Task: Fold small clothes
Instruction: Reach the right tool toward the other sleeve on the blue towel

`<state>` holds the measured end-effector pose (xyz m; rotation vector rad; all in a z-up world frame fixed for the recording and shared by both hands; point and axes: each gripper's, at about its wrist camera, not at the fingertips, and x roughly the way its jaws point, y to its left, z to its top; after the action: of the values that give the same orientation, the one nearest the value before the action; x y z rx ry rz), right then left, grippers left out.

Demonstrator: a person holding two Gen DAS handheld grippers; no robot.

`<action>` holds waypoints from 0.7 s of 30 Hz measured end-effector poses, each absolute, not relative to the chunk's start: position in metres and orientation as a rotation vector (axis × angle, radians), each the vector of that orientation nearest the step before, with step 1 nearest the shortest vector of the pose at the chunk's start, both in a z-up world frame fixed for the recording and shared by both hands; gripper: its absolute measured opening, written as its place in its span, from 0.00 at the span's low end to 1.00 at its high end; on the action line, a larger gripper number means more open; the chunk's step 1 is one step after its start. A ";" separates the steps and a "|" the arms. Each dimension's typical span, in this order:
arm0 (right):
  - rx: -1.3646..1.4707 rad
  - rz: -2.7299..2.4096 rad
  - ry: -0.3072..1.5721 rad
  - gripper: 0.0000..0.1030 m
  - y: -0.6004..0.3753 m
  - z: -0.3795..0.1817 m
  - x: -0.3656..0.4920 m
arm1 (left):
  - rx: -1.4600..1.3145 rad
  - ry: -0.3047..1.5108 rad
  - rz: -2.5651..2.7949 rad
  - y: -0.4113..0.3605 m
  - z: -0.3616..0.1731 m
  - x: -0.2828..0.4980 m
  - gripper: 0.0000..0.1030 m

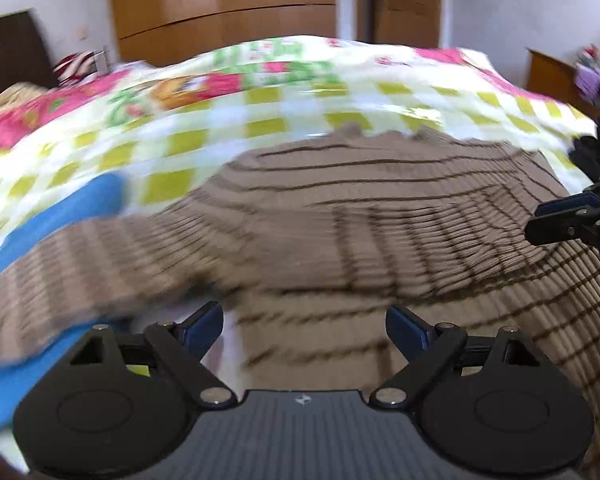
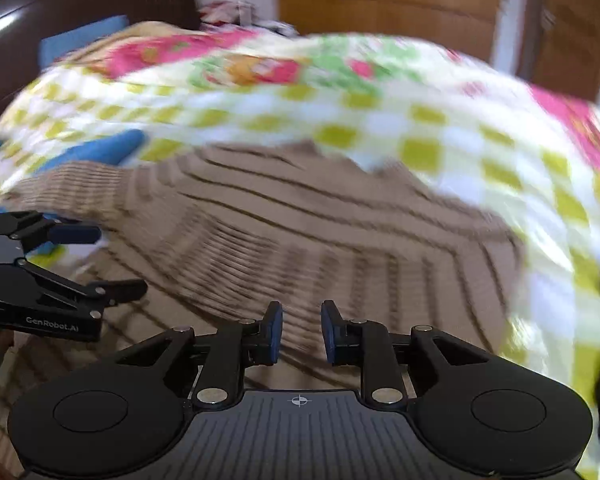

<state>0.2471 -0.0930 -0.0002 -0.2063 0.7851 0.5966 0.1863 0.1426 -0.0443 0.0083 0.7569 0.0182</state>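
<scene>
A brown knitted sweater with thin dark stripes lies spread on the bed, partly folded over itself, and one sleeve runs out to the left. My left gripper hovers over its near part, jaws wide open and nothing between them. It also shows at the left edge of the right wrist view, as the left gripper. My right gripper stands over the sweater with a narrow gap between its blue pads, and no cloth is caught there. In the left wrist view the right gripper reaches in from the right edge. Both views are blurred.
The bed carries a green and white checked blanket with pink flower patches. A blue garment lies under the sweater's left sleeve. Behind the bed are a dark headboard, a wooden wardrobe, a door and a side cabinet.
</scene>
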 end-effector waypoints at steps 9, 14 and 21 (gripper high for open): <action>-0.353 0.977 0.643 0.24 0.067 0.015 0.213 | -0.040 0.703 0.323 0.244 -0.029 0.114 0.98; -0.395 1.152 0.587 0.27 0.153 0.024 0.196 | -0.103 0.705 0.388 0.282 -0.037 0.089 0.98; -0.523 1.303 0.551 0.40 0.252 0.015 0.172 | -0.197 0.712 0.421 0.312 -0.052 0.067 0.98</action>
<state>0.1722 0.2516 0.0154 -0.5234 0.5511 1.3034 0.0674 0.3118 -0.0521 -0.1972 0.7120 0.4212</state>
